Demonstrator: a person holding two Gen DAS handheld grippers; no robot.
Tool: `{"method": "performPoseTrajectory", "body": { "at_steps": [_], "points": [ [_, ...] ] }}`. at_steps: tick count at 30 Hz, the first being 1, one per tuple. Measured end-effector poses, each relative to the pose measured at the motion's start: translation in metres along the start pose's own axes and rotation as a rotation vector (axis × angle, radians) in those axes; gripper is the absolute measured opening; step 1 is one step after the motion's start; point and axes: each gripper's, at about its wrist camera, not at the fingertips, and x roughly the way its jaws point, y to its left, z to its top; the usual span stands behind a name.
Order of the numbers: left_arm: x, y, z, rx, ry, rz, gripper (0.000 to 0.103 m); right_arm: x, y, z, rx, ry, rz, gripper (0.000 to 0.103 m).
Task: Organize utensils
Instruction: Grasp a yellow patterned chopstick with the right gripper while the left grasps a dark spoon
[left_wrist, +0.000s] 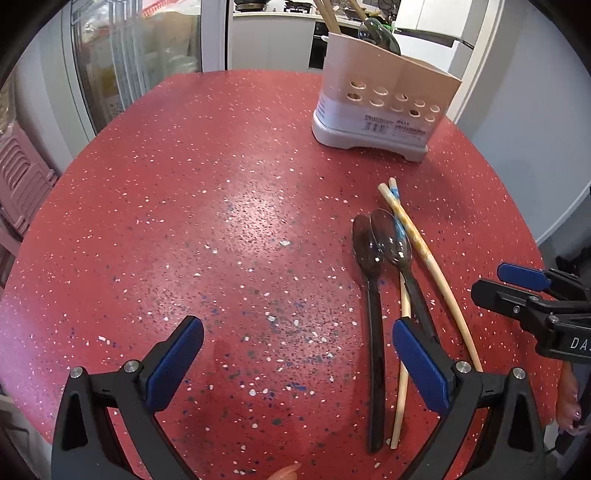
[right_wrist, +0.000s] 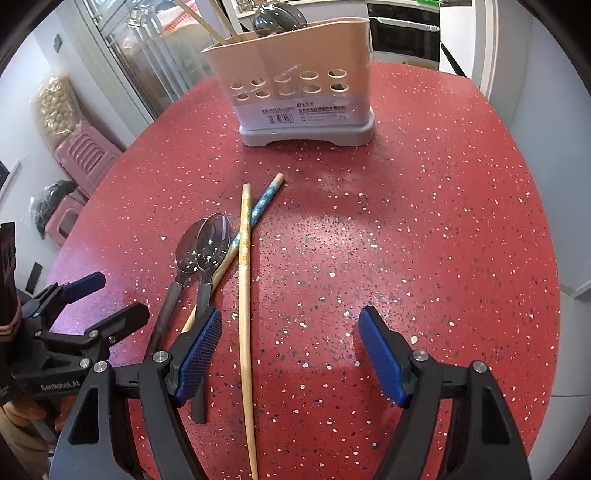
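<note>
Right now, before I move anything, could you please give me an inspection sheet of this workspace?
Surface: red speckled table, no spills seen.
Job's things: two dark spoons side by side, bowls overlapping; two chopsticks crossing beside them, one passing under a spoon; beige utensil holder upright at the far side, already holding chopsticks and spoons.
Clutter: nothing seen.
Grippers: left tongs open, empty, above the table; right tongs open, empty, straddling the long chopstick.
Cables: nothing seen.
Surroundings: pink stools, glass-door cabinet, kitchen counter behind.

Red table (right_wrist: 424, 221): holder (right_wrist: 303, 107), spoons (right_wrist: 207, 247), chopsticks (right_wrist: 244, 295).
</note>
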Motion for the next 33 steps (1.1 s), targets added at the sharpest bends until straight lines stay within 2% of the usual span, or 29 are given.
{"method": "performPoseTrajectory", "body": {
  "at_steps": [10, 15, 18, 25, 33],
  "points": [
    [0.021, -0.014, 0.008, 0.045, 0.04, 0.038, 0.103, 0.009, 0.011, 0.019, -0.012, 0.053, 0.016, 0.077],
    [0.028, -0.011, 0.01, 0.023, 0.044, 0.053, 0.103, 0.024, 0.022, 0.027, -0.042, 0.111, -0.002, 0.06],
    [0.028, -0.007, 0.013, 0.023, 0.042, 0.061, 0.103, 0.032, 0.026, 0.031, -0.048, 0.141, 0.005, 0.057],
    [0.032, -0.003, 0.023, 0.033, 0.017, 0.075, 0.103, 0.045, 0.042, 0.037, -0.092, 0.185, -0.053, 0.037],
    [0.041, -0.013, 0.04, 0.058, 0.053, 0.061, 0.103, 0.054, 0.052, 0.043, -0.107, 0.221, -0.099, 0.018]
  ]
}}
